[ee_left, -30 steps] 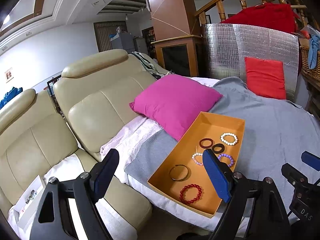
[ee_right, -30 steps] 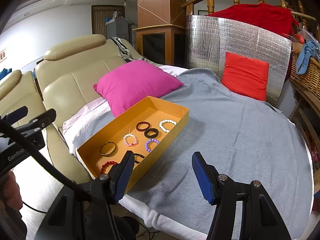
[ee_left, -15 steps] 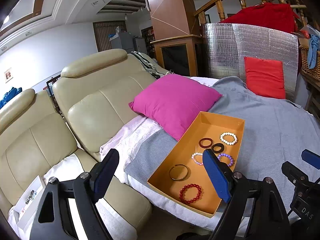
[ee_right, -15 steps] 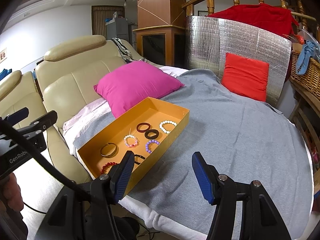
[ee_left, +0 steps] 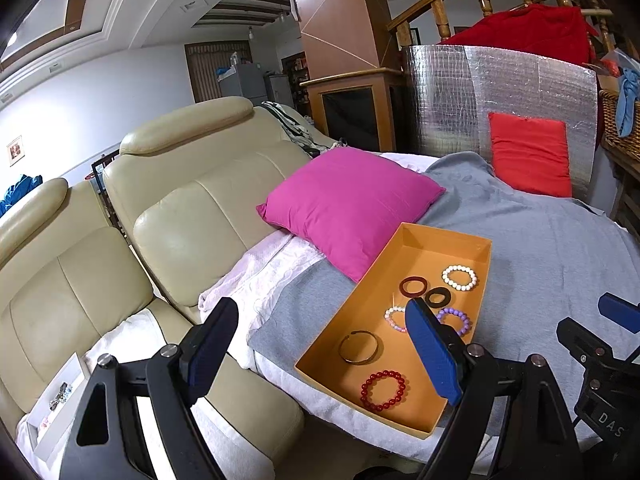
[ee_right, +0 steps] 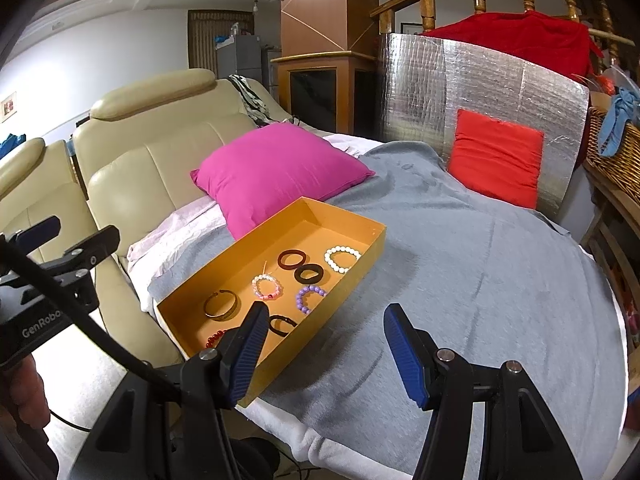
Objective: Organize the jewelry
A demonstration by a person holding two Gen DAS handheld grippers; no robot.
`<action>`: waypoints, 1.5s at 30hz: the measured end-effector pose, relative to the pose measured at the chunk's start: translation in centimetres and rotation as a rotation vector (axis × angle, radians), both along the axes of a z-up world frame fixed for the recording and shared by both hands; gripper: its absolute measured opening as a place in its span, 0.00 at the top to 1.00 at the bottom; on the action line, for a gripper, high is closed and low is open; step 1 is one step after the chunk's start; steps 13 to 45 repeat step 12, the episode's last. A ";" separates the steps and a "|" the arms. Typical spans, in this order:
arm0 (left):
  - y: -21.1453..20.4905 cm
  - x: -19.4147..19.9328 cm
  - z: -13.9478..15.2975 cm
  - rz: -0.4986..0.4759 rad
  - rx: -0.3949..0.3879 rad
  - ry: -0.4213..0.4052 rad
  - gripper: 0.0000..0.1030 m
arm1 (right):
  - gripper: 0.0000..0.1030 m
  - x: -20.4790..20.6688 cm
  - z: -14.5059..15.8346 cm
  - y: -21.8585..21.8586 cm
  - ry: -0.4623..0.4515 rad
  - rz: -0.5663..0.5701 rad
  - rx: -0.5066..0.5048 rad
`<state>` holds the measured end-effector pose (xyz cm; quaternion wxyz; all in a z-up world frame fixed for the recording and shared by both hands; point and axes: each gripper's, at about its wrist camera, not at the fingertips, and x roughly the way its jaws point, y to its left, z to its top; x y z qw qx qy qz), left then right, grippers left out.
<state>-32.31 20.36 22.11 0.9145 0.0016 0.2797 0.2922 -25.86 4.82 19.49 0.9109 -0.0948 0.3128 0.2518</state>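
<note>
Bracelets sit inside an orange tray [ee_left: 362,304] on a gray blanket [ee_right: 480,264]. The blanket covers a bed, and the tray lies near the bed's front edge, beside a pink pillow [ee_left: 348,204] that touches its far corner.

At the far end of the tray lies a white bead bracelet [ee_left: 459,277]. Near it are a dark red ring [ee_left: 413,286] and a black ring [ee_left: 437,297], and these two touch each other. Closer in are a pink and white bead bracelet [ee_right: 266,286] and a purple bead bracelet [ee_right: 309,298]. A thin metal bangle [ee_left: 358,346] lies more to the left side. A red bead bracelet [ee_left: 384,390] is at the near end (partly hidden in the right camera). A black band [ee_right: 281,324] shows only in the right camera, just past a blue pad.

The left gripper [ee_left: 316,354] has its jaws spread wide and holds nothing. It hangs in the air in front of the bed, with its right pad in front of the tray. The right gripper [ee_right: 322,350] is wide apart too and holds nothing. It hangs in front of the blanket, with its left pad in front of the tray's near corner.

Behind the bed stands a shiny silver board [ee_right: 480,80] with a red pillow [ee_right: 496,158] leaning on it. A cream sofa [ee_left: 200,200] is to the left.
</note>
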 end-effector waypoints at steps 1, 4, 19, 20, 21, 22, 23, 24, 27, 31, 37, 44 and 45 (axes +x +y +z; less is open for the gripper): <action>0.2 0.1 -0.1 0.001 -0.002 0.001 0.17 | 0.38 0.1 0.0 0.1 0.000 0.002 -0.002; 0.6 0.5 -0.4 0.005 -0.004 0.009 0.17 | 0.38 0.5 -0.3 0.6 0.003 0.007 -0.009; -1.3 4.0 -0.6 -0.073 -0.011 0.021 0.17 | 0.38 4.5 -0.5 -2.0 0.039 -0.051 0.051; -1.3 4.0 -0.6 -0.073 -0.011 0.021 0.17 | 0.38 4.5 -0.5 -2.0 0.039 -0.051 0.051; -1.3 4.0 -0.6 -0.073 -0.011 0.021 0.17 | 0.38 4.5 -0.5 -2.0 0.039 -0.051 0.051; -1.3 4.0 -0.6 -0.073 -0.011 0.021 0.17 | 0.38 4.5 -0.5 -2.0 0.039 -0.051 0.051; -1.3 4.0 -0.6 -0.073 -0.011 0.021 0.17 | 0.38 4.5 -0.5 -2.0 0.039 -0.051 0.051; -1.3 4.0 -0.6 -0.073 -0.011 0.021 0.17 | 0.38 4.5 -0.5 -2.0 0.039 -0.051 0.051; -1.3 4.0 -0.6 -0.073 -0.011 0.021 0.17 | 0.38 4.5 -0.5 -2.0 0.039 -0.051 0.051; -1.3 4.0 -0.6 -0.073 -0.011 0.021 0.17 | 0.38 4.5 -0.5 -2.0 0.039 -0.051 0.051; -1.3 4.0 -0.6 -0.073 -0.011 0.021 0.17 | 0.38 4.5 -0.5 -2.0 0.039 -0.051 0.051; -1.3 4.0 -0.6 -0.073 -0.011 0.021 0.17 | 0.38 4.5 -0.5 -2.0 0.039 -0.051 0.051; -1.3 4.0 -0.6 -0.073 -0.011 0.021 0.17 | 0.38 4.5 -0.5 -2.0 0.039 -0.051 0.051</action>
